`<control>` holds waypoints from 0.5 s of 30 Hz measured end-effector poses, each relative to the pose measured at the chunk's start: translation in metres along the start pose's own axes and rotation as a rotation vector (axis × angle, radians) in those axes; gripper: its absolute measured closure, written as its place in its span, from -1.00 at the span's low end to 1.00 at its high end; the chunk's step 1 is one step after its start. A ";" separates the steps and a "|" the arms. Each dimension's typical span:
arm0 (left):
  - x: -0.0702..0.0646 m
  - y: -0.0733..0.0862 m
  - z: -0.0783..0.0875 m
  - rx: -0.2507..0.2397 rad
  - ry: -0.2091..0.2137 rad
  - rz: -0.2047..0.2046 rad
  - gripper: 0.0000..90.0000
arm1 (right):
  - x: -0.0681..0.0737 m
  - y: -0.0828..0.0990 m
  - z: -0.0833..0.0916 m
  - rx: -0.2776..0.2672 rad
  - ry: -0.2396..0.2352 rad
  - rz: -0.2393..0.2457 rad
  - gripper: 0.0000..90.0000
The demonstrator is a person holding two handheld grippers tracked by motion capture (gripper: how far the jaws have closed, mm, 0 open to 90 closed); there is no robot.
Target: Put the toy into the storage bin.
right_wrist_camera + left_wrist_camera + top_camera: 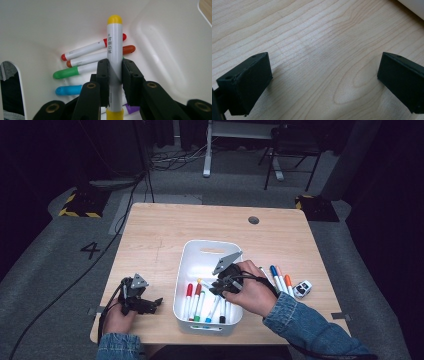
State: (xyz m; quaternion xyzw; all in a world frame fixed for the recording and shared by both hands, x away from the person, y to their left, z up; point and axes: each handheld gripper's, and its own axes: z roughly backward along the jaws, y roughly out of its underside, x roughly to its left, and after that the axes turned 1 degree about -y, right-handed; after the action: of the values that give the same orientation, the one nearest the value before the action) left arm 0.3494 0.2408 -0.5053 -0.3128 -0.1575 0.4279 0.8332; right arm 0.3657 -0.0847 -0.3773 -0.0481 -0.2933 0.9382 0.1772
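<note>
My right gripper (115, 72) is shut on a white marker with yellow caps (114, 45), held inside the white bin (192, 255) above the markers lying there: a red one (85, 50), a brown-orange one (100, 57), a green one (65, 72) and a blue one (67, 90). In the high view the right gripper (212, 287) reaches into the bin over several markers (197, 302). My left gripper (150, 304) rests on the table left of the bin; its black fingers (249, 82) stand wide apart over bare wood, open.
Right of the bin lie three more markers (280, 280) and a small white toy car (302, 289). The wooden table (160, 230) has a round cable hole (253, 220) at the back. Cables trail off the table's left side to the floor.
</note>
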 end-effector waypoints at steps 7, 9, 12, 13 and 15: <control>0.000 0.000 0.000 0.000 -0.001 -0.001 -1.00 | 0.000 0.001 -0.010 0.055 -0.034 0.045 0.60; 0.000 0.000 0.000 0.002 0.001 -0.001 -1.00 | 0.002 0.001 -0.010 0.011 -0.037 0.031 0.21; 0.000 0.000 0.000 0.002 0.001 -0.001 -1.00 | 0.000 -0.001 0.003 -0.042 -0.038 -0.003 0.19; 0.000 0.000 0.000 0.000 0.000 -0.001 -1.00 | -0.002 -0.001 0.008 -0.066 -0.029 -0.002 0.17; 0.000 0.000 0.000 0.000 0.000 0.000 -1.00 | -0.007 -0.001 0.018 -0.106 -0.012 -0.013 0.16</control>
State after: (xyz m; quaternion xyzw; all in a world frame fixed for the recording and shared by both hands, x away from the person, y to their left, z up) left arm 0.3494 0.2409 -0.5053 -0.3129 -0.1577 0.4278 0.8332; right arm 0.3690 -0.0957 -0.3621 -0.0498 -0.3439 0.9205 0.1786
